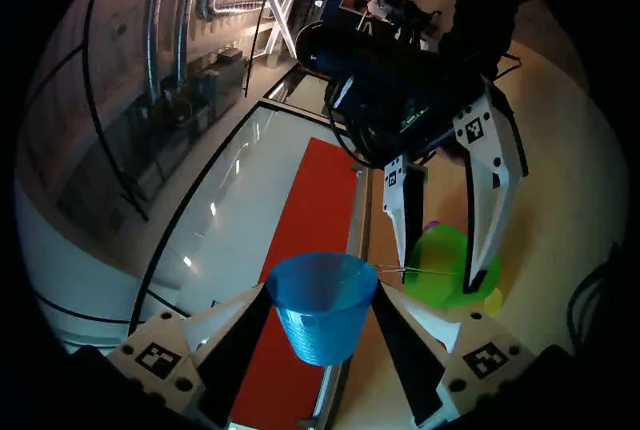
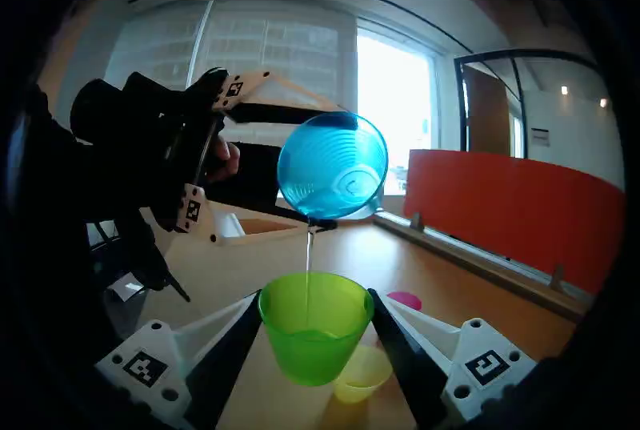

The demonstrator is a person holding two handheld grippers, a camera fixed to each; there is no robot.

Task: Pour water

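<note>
Two cups, left gripper view: the blue cup (image 1: 322,310) is pinched in my left gripper (image 1: 320,290). Beyond it the green cup (image 1: 442,258) sits in the right gripper (image 1: 444,278).
Left fingers: pressed against both sides of the blue cup, just under its rim.
Water, left gripper view: a thin thread (image 1: 396,271) runs from the blue rim across to the green cup.
Setting: both cups hang above the wooden worktop (image 1: 544,214), beside a red divider (image 1: 312,206). A yellow cup (image 1: 494,299) lies near the green one.
Receiving cup, right gripper view: the green cup (image 2: 314,334) is upright, clamped between the right fingers, with some water in the bottom.
Pouring cup, right gripper view: the blue cup (image 2: 332,164) is tipped on its side above, its mouth towards the camera. A hand (image 2: 228,158) shows behind the left gripper.
Stream, right gripper view: the water (image 2: 308,266) falls from the low lip into the middle of the green cup.
Step in hand: mid-pour, I judge, with plenty of room left in the green cup.
Doing it well: I hold the green cup level, directly beneath the lip. I add tilt to the blue cup slowly so the thread lands centrally. I right the blue cup before the level nears the rim.
Risk: a sudden tilt could send water over the far edge onto the worktop.
</note>
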